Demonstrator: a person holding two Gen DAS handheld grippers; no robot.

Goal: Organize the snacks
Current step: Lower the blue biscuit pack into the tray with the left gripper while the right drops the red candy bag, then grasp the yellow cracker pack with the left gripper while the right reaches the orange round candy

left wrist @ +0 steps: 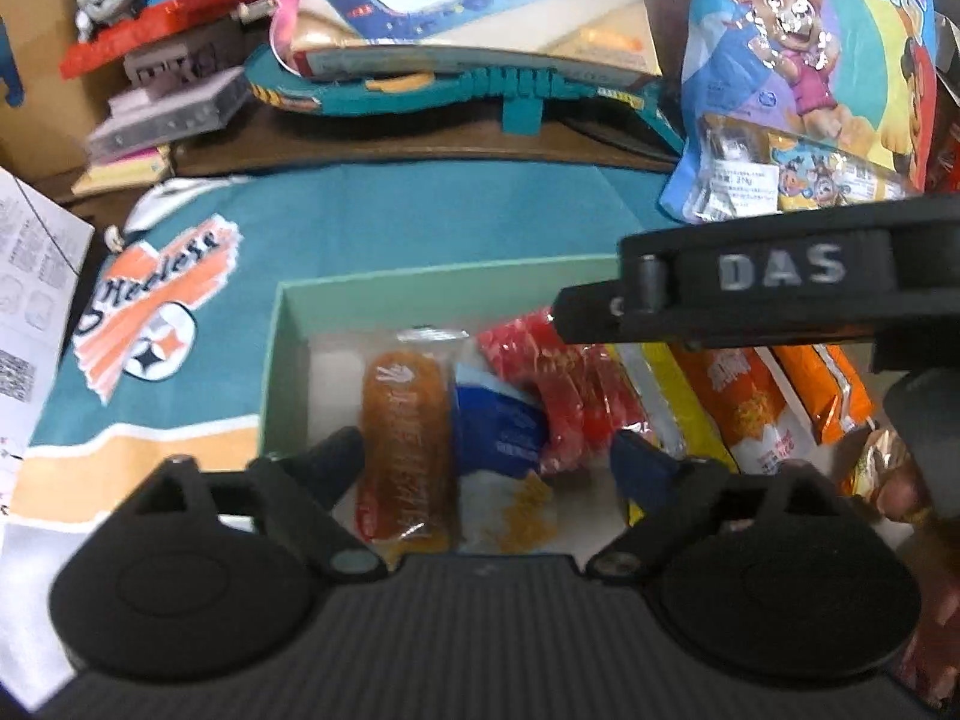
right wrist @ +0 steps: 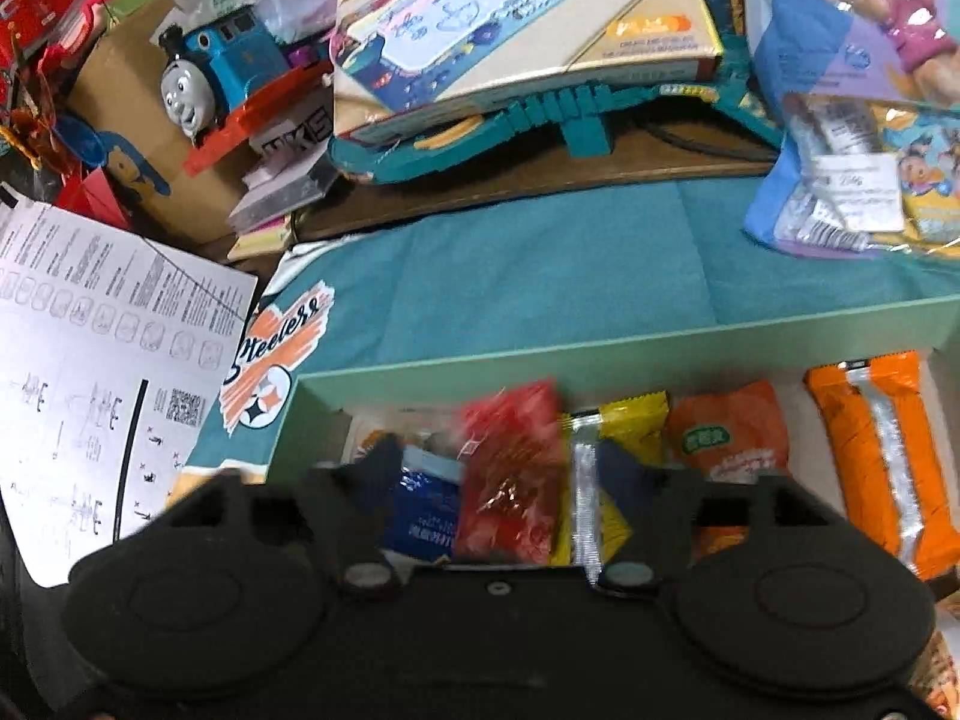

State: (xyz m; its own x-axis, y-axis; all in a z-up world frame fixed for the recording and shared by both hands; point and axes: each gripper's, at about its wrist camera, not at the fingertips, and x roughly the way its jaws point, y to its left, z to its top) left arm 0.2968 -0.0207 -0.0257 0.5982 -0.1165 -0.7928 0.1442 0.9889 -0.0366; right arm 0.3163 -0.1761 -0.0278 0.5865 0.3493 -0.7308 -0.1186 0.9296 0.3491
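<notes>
A pale green box holds a row of snack packs. In the left wrist view, left to right: a brown-orange pack, a blue pack, a red pack, a yellow pack and orange packs. My left gripper is open above the brown and blue packs. My right gripper is open over the blue pack and red pack; its body crosses the left wrist view. Yellow and orange packs lie to the right.
The box sits on a teal Steelers cloth. A large cartoon snack bag stands at back right. A toy train, a boxed toy and a printed sheet crowd the back and left.
</notes>
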